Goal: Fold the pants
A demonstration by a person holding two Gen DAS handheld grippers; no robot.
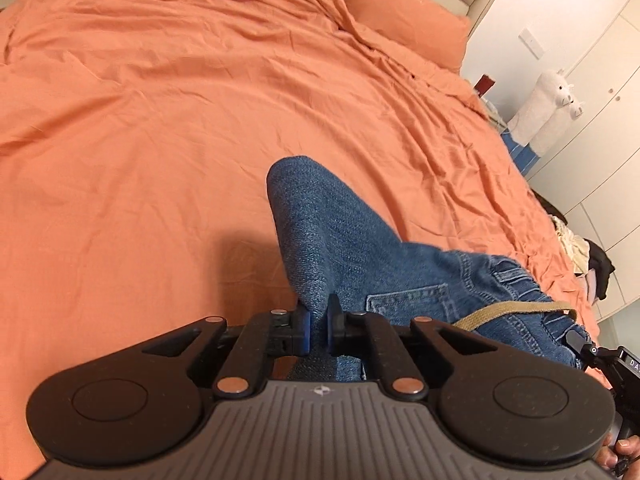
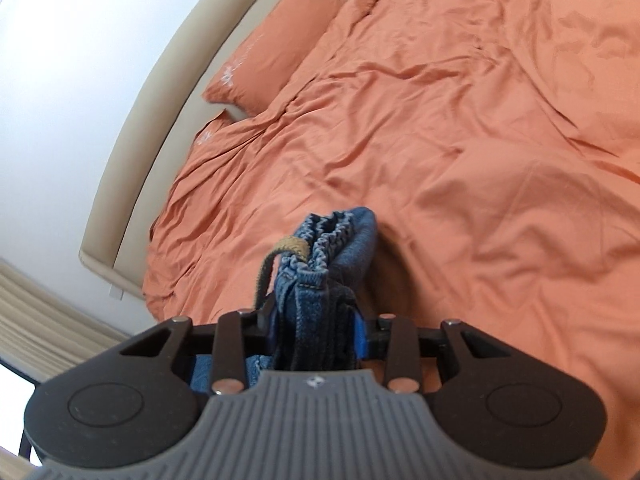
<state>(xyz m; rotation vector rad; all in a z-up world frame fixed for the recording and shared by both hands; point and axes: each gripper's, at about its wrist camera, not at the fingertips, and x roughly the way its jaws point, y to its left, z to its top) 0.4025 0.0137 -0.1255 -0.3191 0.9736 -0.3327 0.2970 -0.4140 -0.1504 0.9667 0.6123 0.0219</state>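
Blue denim pants [image 1: 344,240] with a tan drawstring [image 1: 516,310] hang folded above an orange bed. My left gripper [image 1: 318,320] is shut on a folded edge of the pants. The right gripper's tip [image 1: 580,342] shows at the right, at the waistband. In the right wrist view my right gripper [image 2: 316,332] is shut on the bunched elastic waistband of the pants [image 2: 336,236], with the drawstring loop [image 2: 290,246] sticking out to the left. The cloth between the grippers is lifted off the bed.
The orange duvet [image 1: 200,120] covers the bed, wrinkled, with an orange pillow [image 1: 404,12] by a beige headboard [image 2: 160,92]. White plush toys [image 1: 548,108], white cupboards and a pile of clothes [image 1: 588,256] stand to the right of the bed.
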